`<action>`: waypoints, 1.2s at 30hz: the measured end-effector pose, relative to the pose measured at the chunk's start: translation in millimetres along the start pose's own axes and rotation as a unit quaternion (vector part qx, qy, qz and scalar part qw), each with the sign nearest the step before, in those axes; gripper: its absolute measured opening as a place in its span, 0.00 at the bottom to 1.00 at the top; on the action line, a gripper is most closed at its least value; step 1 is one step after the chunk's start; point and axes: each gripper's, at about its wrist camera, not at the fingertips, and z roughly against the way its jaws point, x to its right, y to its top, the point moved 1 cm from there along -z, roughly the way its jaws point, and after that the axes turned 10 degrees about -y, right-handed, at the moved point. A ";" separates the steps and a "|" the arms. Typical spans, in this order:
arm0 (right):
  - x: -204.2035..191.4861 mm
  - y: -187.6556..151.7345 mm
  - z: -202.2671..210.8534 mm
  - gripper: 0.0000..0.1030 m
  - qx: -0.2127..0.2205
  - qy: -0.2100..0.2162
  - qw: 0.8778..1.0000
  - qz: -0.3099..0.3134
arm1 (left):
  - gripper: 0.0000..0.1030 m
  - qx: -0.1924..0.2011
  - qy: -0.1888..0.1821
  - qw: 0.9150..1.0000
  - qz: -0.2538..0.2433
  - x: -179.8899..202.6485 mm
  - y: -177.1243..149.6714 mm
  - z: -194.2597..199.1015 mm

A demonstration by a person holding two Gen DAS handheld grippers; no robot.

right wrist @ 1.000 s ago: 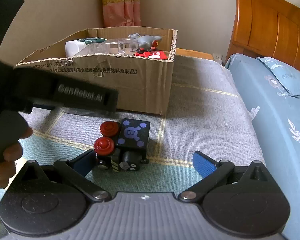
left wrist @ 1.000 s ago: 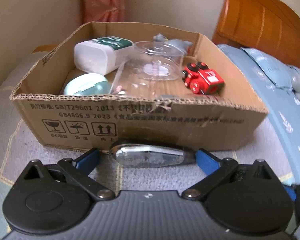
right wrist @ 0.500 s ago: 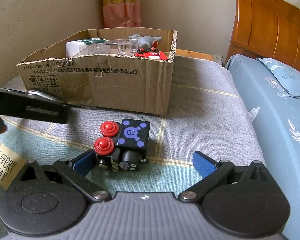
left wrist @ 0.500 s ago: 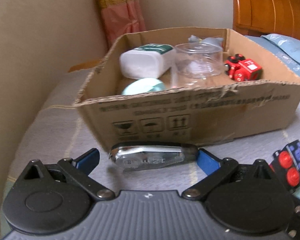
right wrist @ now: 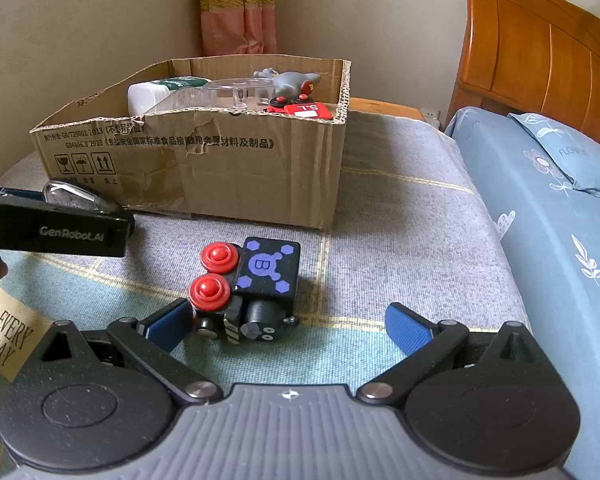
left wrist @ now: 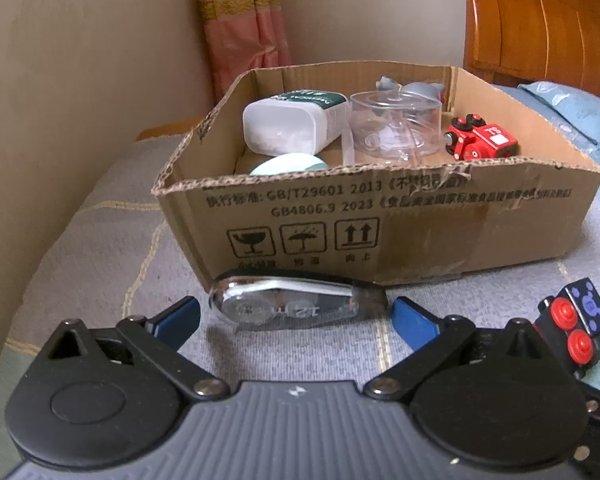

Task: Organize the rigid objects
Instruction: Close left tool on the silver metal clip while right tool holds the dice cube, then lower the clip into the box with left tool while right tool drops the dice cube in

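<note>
Left gripper (left wrist: 296,312) clamped on tape dispenser (left wrist: 296,307), close below cardboard box (left wrist: 380,216) front edge.

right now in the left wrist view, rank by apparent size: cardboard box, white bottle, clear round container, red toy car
1. cardboard box
2-3. white bottle and clear round container, which look alike, so unranked
4. red toy car

A home bedroom: an orange wooden headboard (right wrist: 540,60), blue floral bedding (right wrist: 540,216) and a pink curtain (right wrist: 238,8) in the corner
</note>
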 end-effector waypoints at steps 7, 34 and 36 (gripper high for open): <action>-1.5 -1.2 1.1 1.00 0.003 0.002 1.000 0.002 | 0.99 -0.003 -0.034 0.999 0.030 -13.0 -1.0 -5.0; -26.5 12.9 4.1 0.70 0.006 0.027 0.999 0.028 | 0.87 -0.001 -0.071 0.997 -0.009 -14.8 2.5 -2.5; -24.2 14.4 4.1 0.62 0.005 0.023 0.999 0.021 | 0.87 -0.004 -0.075 0.997 -0.011 -15.6 3.2 -2.4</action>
